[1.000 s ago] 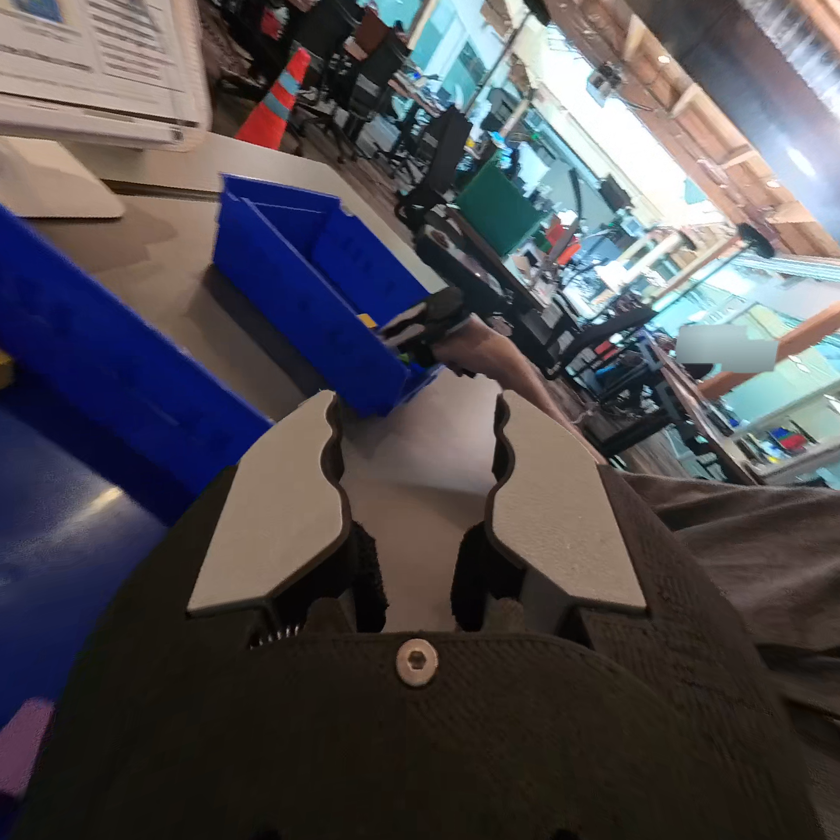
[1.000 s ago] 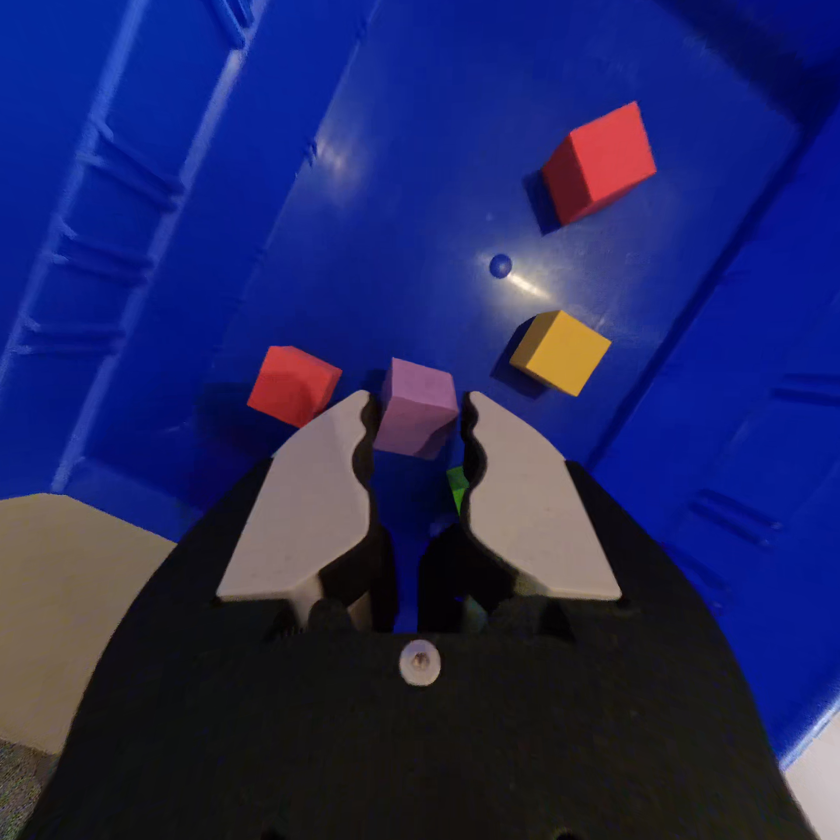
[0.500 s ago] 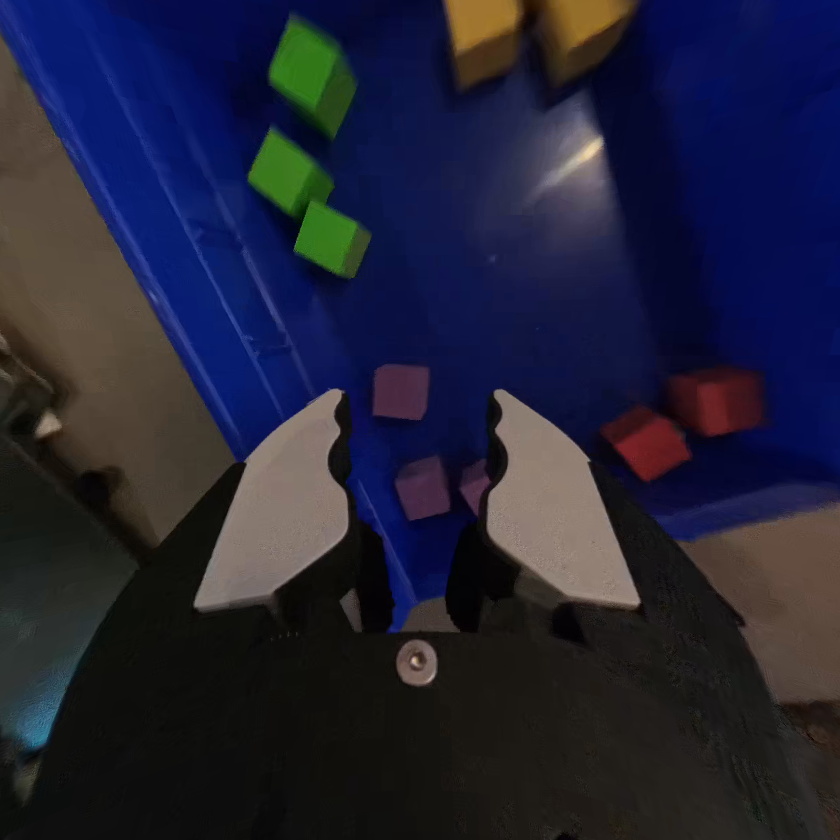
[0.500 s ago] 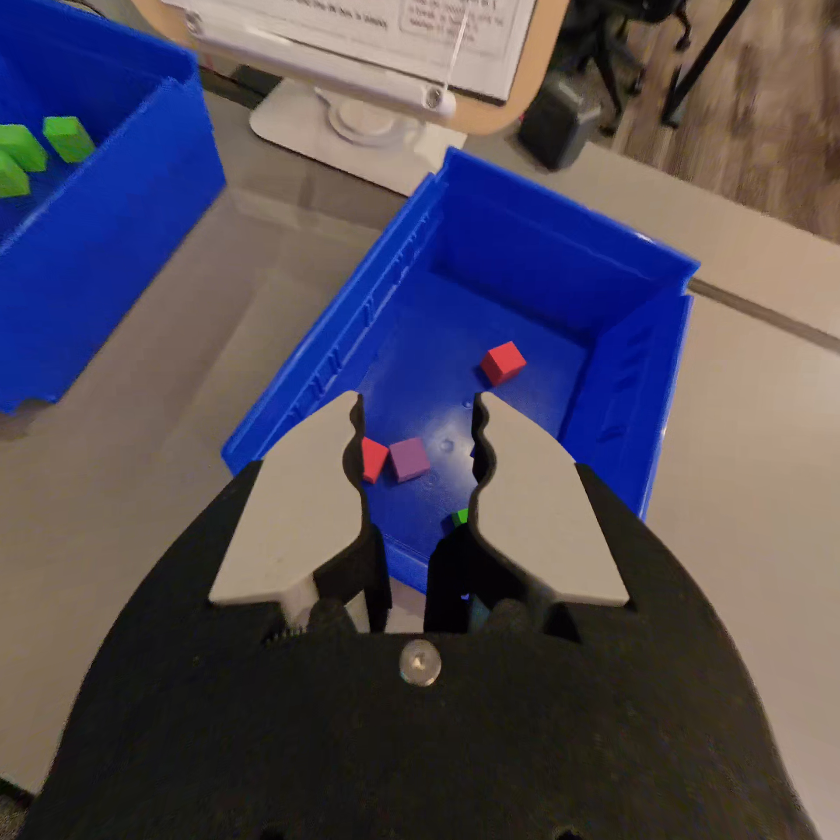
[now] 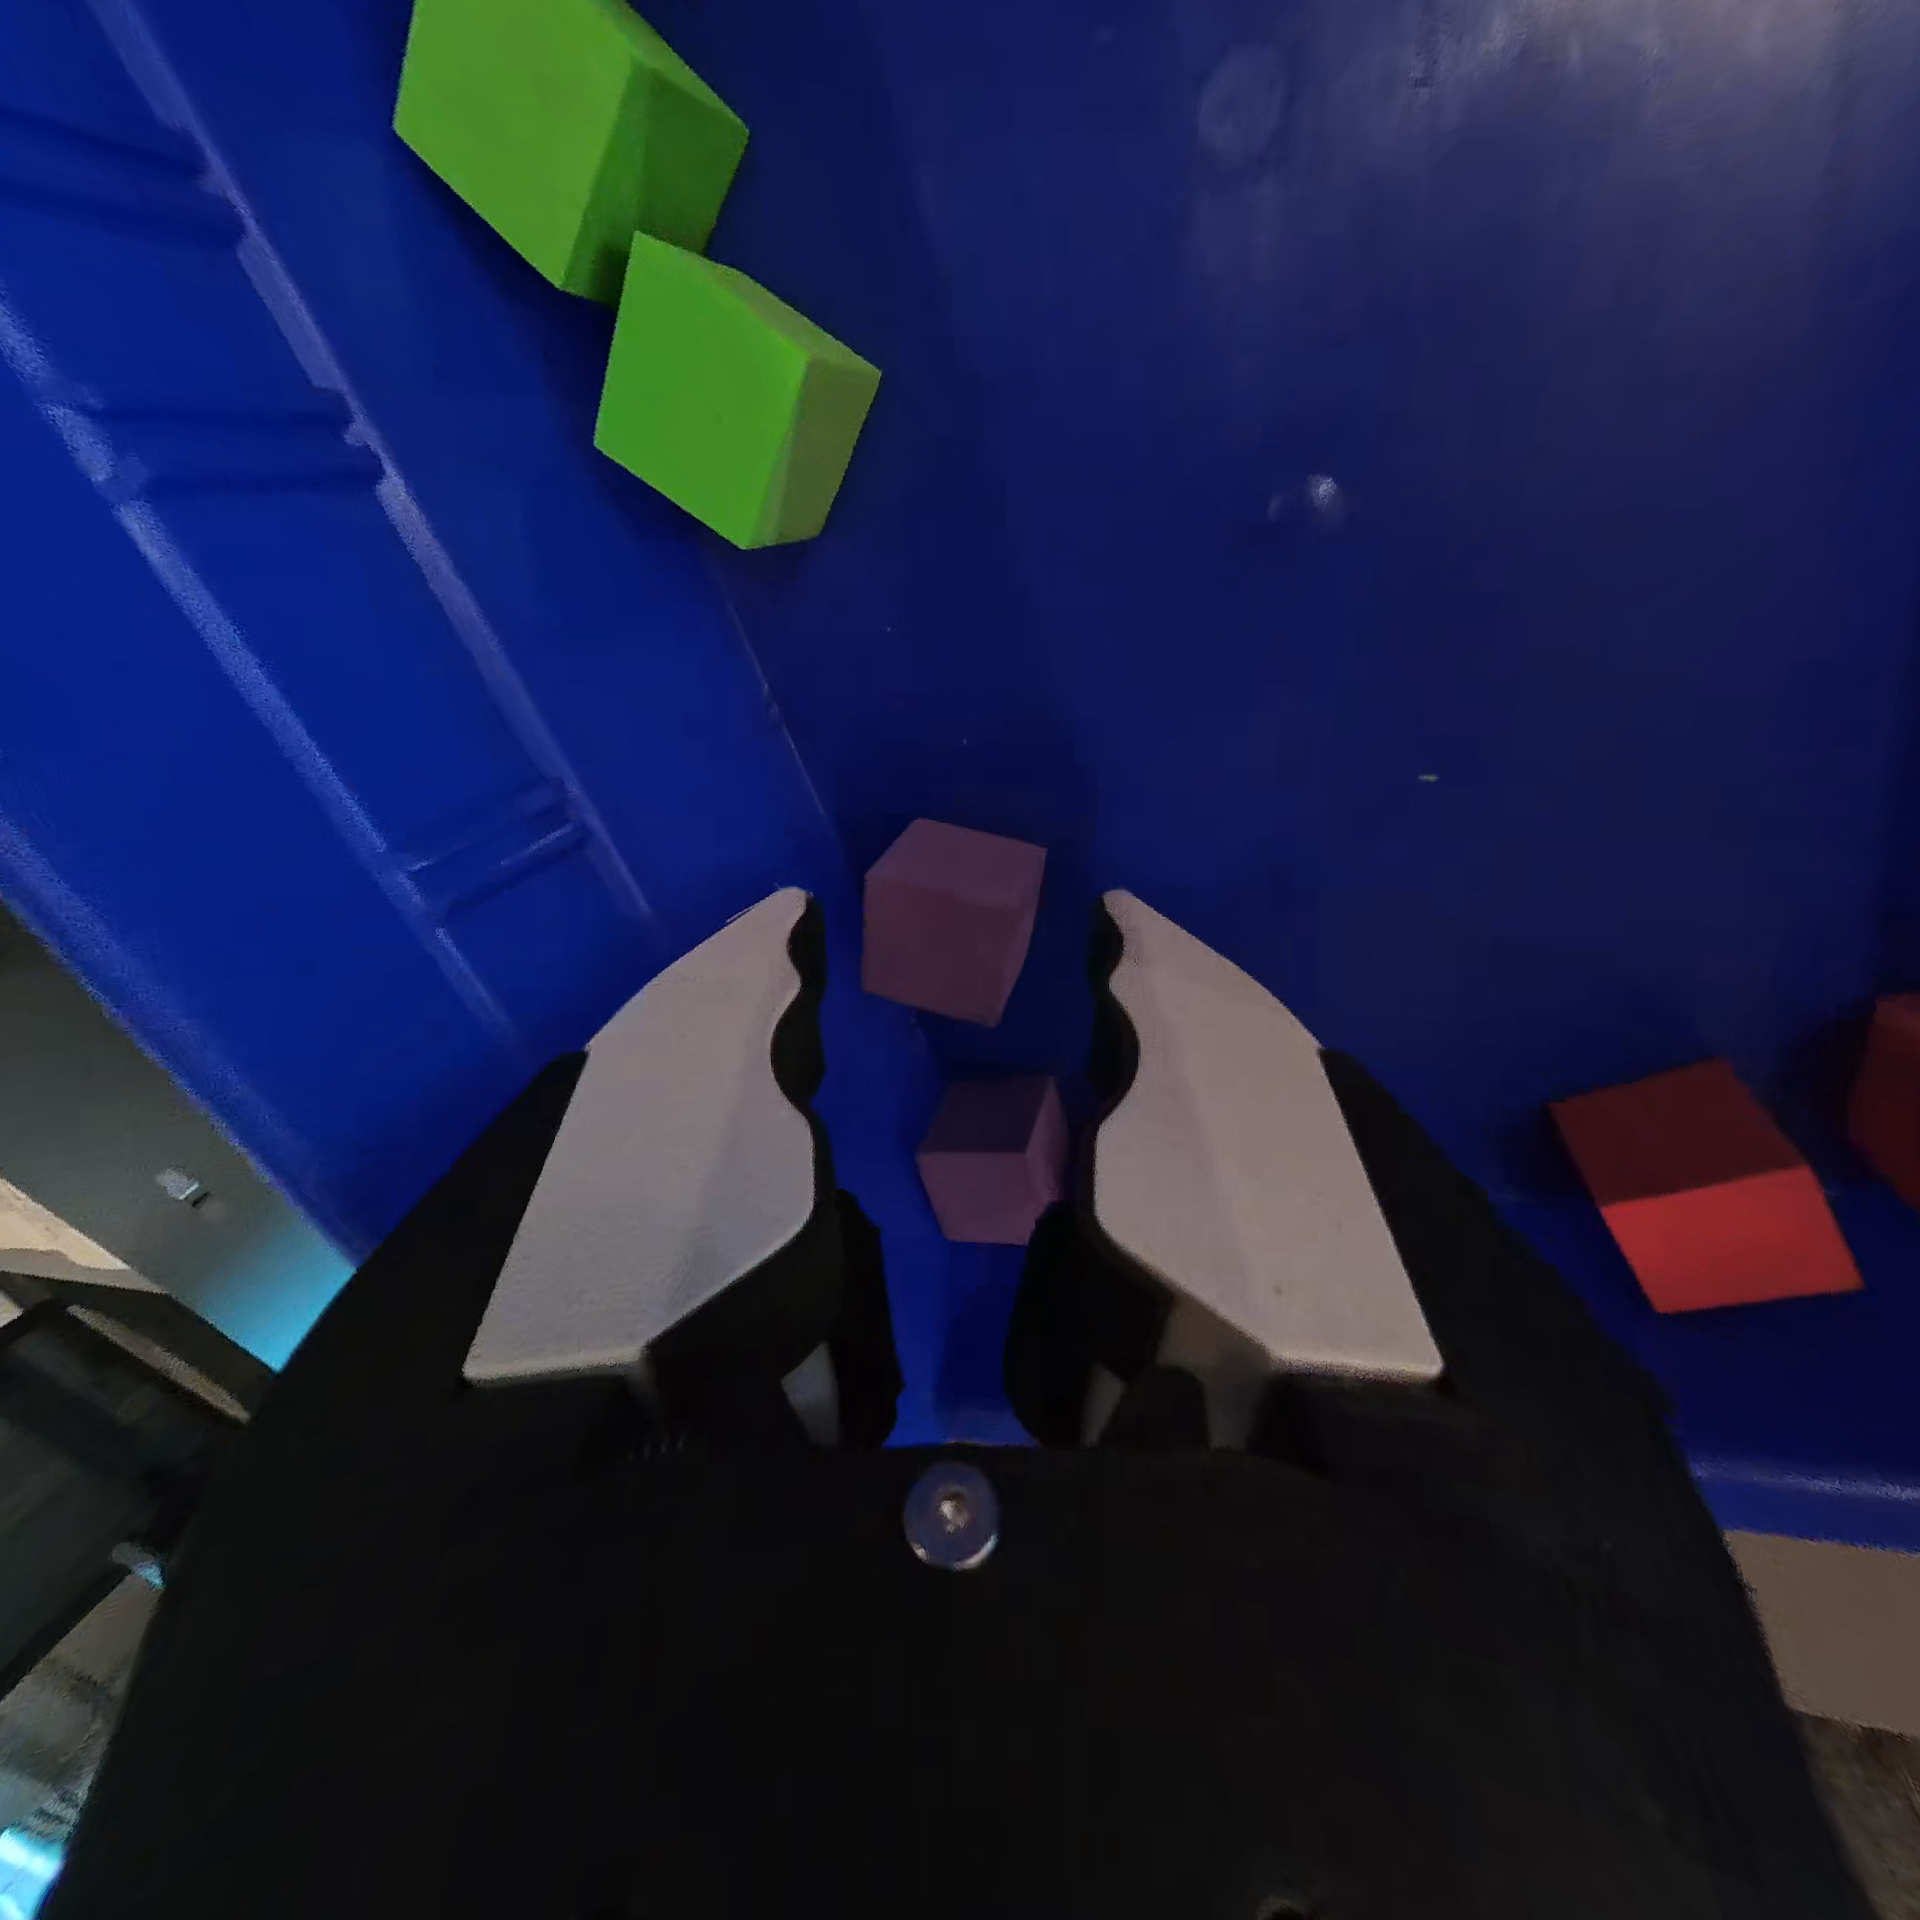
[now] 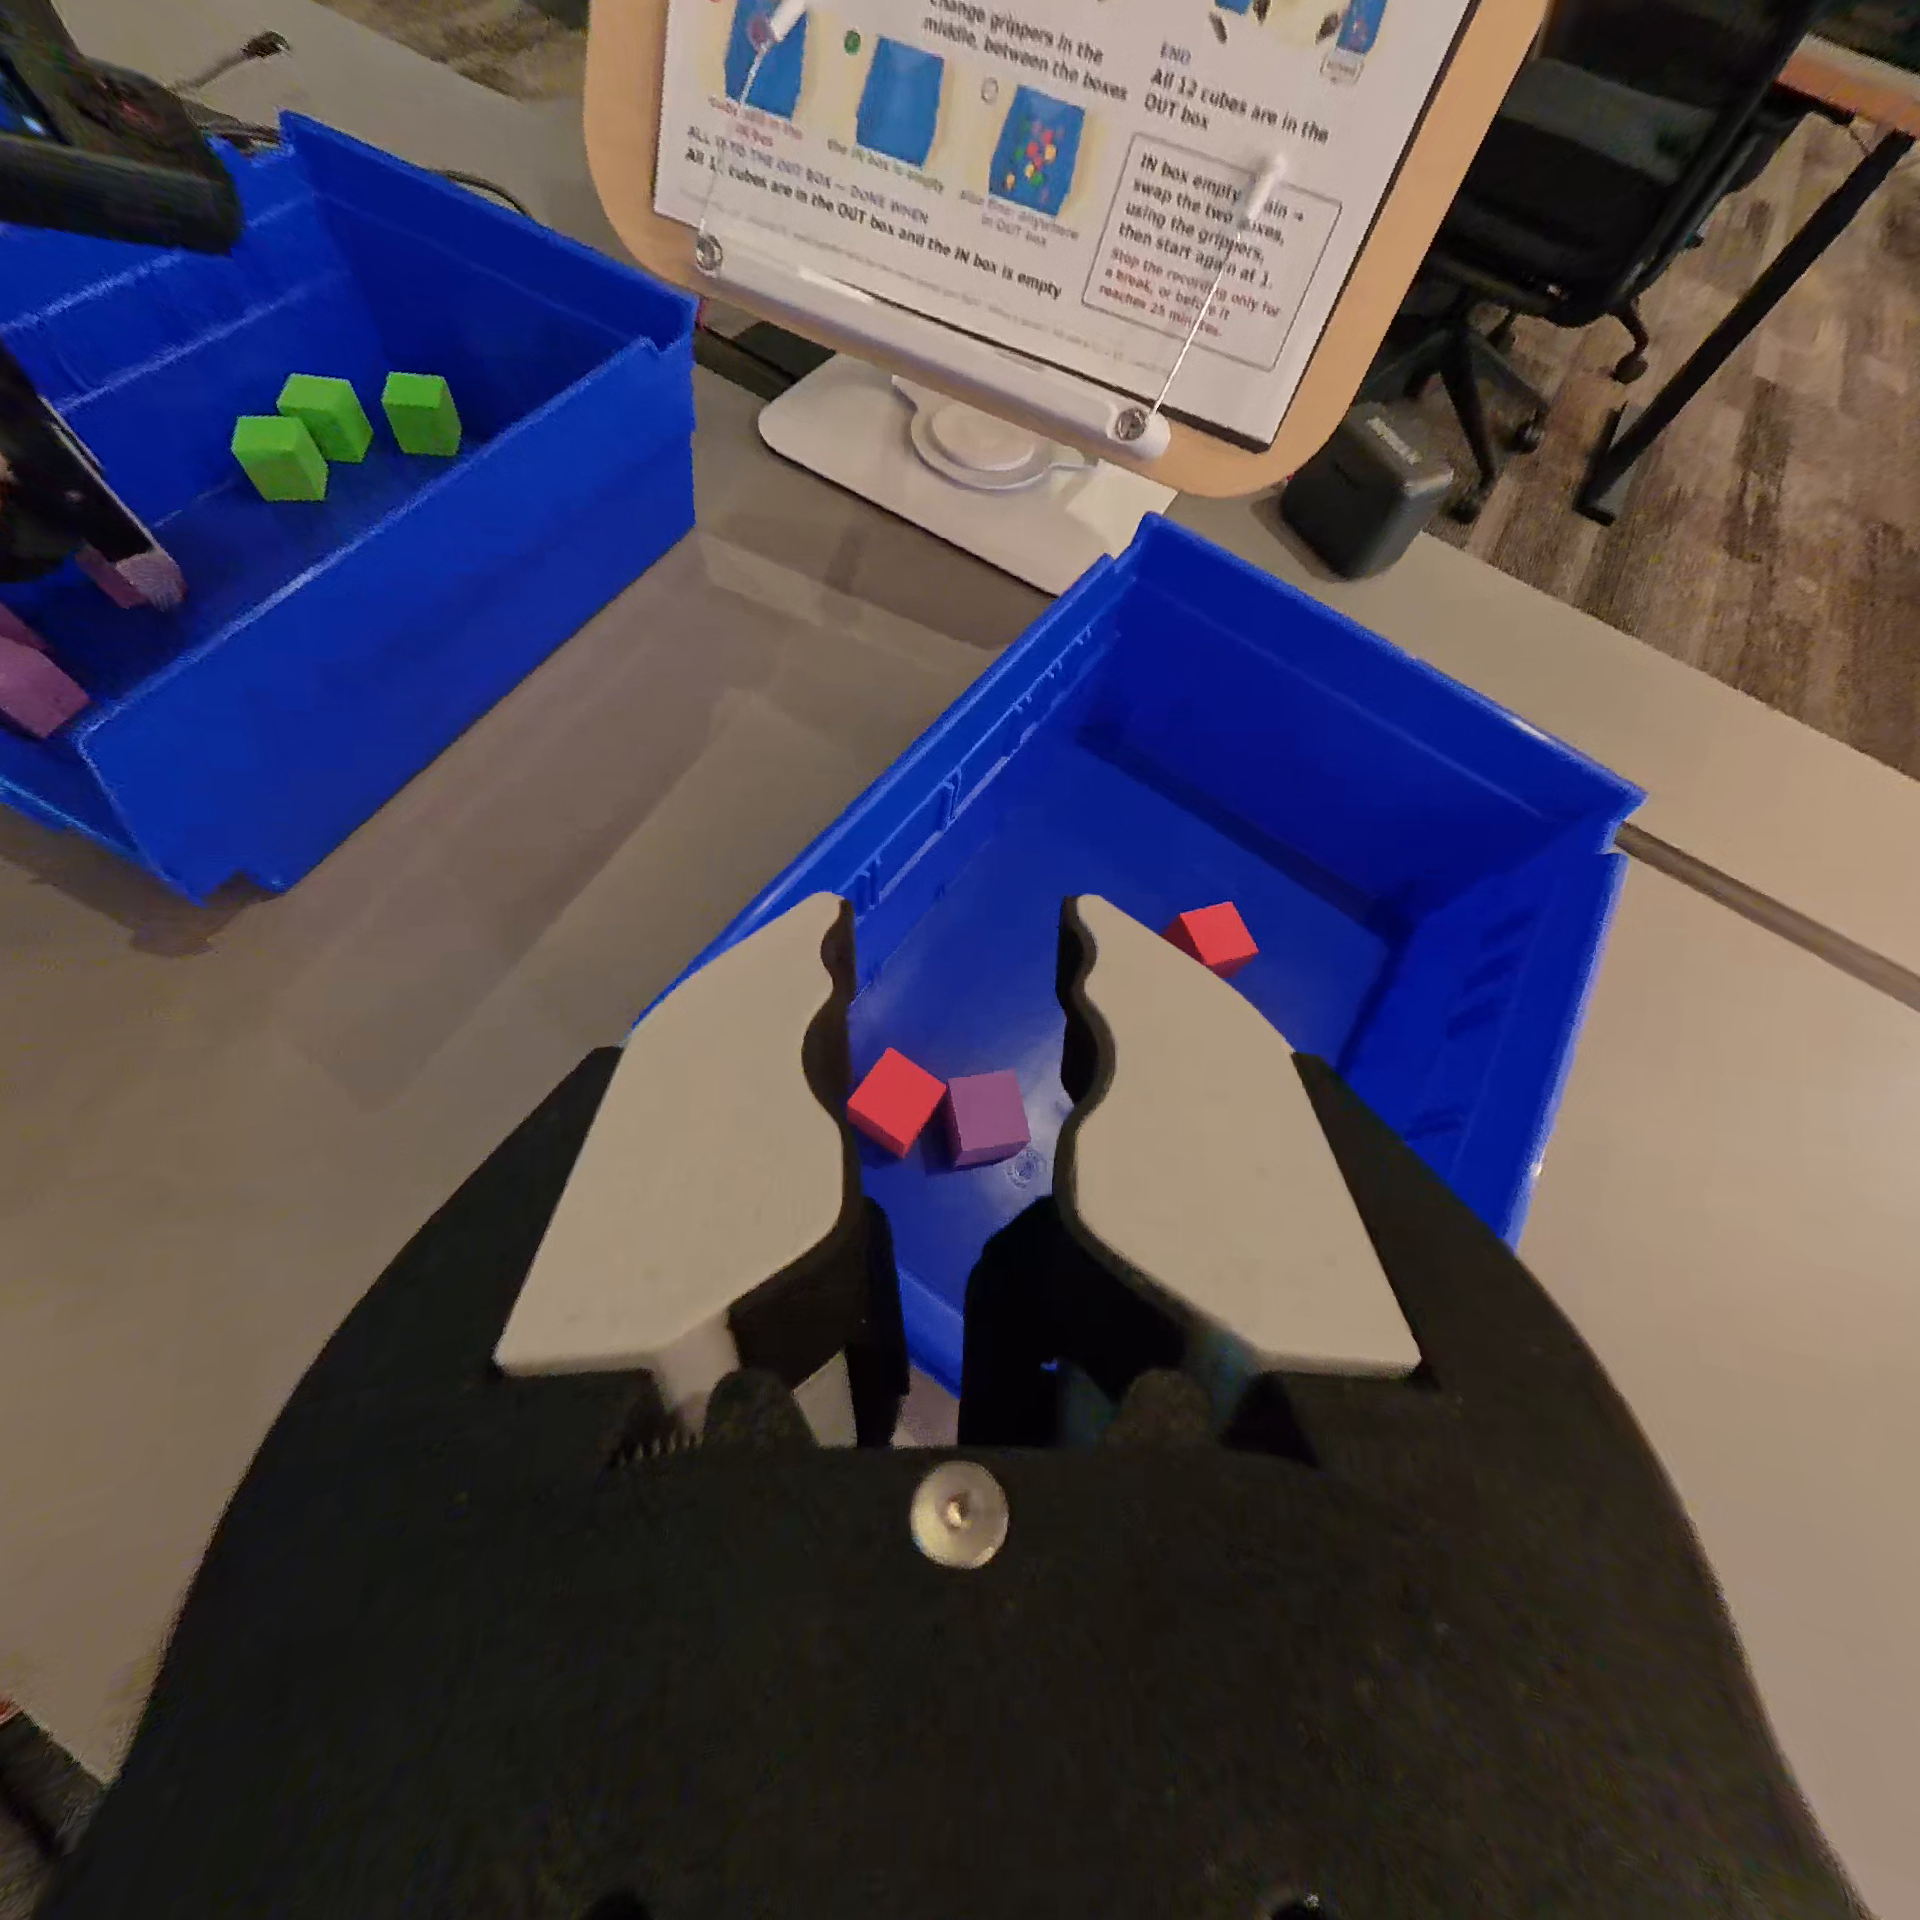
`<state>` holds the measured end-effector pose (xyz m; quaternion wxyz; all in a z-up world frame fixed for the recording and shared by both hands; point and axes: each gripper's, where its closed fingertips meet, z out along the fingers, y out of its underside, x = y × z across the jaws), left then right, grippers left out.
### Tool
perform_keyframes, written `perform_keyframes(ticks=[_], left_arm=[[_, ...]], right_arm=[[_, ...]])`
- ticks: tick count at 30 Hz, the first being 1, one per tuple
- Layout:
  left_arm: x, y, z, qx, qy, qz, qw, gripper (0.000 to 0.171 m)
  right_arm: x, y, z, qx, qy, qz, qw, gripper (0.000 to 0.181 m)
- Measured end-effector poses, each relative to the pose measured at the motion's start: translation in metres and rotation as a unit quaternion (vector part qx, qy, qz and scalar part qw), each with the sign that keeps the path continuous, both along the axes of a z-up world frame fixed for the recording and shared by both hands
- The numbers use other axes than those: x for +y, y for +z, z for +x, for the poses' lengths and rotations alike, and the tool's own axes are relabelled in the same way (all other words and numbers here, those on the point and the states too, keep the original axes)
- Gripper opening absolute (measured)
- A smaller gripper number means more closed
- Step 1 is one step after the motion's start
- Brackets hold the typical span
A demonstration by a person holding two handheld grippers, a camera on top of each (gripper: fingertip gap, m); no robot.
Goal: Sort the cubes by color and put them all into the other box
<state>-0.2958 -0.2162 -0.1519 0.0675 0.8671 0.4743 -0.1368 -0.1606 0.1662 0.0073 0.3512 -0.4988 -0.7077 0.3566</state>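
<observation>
My left gripper is open and low inside a blue bin. Its fingertips straddle a purple cube with a gap on each side. A second purple cube lies between the fingers, nearer the camera. Two green cubes and two red cubes lie around. My right gripper is open and empty above the near end of another blue bin. That bin holds a purple cube and two red cubes.
In the right wrist view the left bin stands at the far left with three green cubes and the left gripper in it. A sign stand with a printed sheet is behind the bins. Grey tabletop lies between them.
My left gripper swung from facing across the table down into the left bin and closed in on the purple cubes. My right gripper let go of the purple cube and rose out of the right bin.
</observation>
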Motion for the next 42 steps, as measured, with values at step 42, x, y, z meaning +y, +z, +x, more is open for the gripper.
perform_keyframes(ticks=[42], left_arm=[[0.225, 0.187, 0.174, -0.231, -0.221, 0.735, 0.598, 0.06]], right_arm=[[-0.168, 0.015, 0.034, 0.243, 0.314, 0.13, 0.909, 0.027]])
